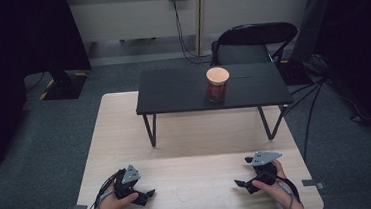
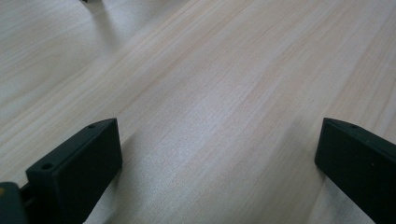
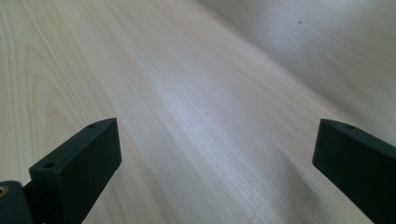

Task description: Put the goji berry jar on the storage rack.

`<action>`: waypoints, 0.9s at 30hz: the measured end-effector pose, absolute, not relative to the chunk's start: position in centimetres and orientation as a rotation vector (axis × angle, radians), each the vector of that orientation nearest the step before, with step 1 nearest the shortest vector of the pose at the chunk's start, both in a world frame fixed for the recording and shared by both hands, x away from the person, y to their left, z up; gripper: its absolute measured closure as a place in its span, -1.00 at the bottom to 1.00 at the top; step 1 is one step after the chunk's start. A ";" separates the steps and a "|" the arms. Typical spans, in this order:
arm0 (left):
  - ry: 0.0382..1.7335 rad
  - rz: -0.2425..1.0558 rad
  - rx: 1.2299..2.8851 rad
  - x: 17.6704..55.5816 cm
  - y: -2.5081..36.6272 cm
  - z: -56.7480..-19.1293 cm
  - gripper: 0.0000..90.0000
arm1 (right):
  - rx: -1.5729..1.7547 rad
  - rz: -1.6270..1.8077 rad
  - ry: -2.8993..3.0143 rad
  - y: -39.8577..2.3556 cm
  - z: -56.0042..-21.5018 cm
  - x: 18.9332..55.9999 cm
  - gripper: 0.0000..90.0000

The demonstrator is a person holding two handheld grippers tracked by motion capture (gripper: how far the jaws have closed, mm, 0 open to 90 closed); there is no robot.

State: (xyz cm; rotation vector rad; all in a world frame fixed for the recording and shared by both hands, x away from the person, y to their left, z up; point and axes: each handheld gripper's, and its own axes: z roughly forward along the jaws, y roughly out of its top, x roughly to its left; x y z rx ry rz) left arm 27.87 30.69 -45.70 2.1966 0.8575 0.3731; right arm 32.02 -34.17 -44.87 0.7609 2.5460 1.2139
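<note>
The left gripper (image 1: 148, 193) is held low over the near left of the light wooden table (image 1: 120, 134), its jaws spread wide and nothing gripped between them; in the left gripper view (image 2: 219, 154) bare wood grain is seen between the two black jaws. The right gripper (image 1: 241, 184) is held the same way at the near right, jaws wide apart and empty, with bare table seen between them in the right gripper view (image 3: 217, 154). The two grippers are pointed inward toward each other, well apart. Farther off, a small black raised table (image 1: 182, 92) is set on the far half of the wooden one, and on its right-of-centre part a glass jar (image 1: 217, 89) with dark reddish contents and a round wooden lid (image 1: 217, 75) is stood upright. The jar is judged to be the thing to be reached for, and it is well away from both grippers. For a clean approach, the right gripper would best be lifted above the raised table's near edge before being carried forward, the jaws kept wide and level, and the jar taken by its glass body below the lid so it is not tipped.
</note>
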 end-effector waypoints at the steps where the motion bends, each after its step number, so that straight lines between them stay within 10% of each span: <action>1: 0.857 0.373 2.197 27.9 30.7 -45.7 -1.00 | 0.762 1.208 2.546 -34.1 -44.9 32.0 -1.00; 27: 0.857 0.373 2.197 27.9 30.7 -45.7 -1.00 | 0.754 1.138 2.562 -34.1 -45.0 31.8 -0.98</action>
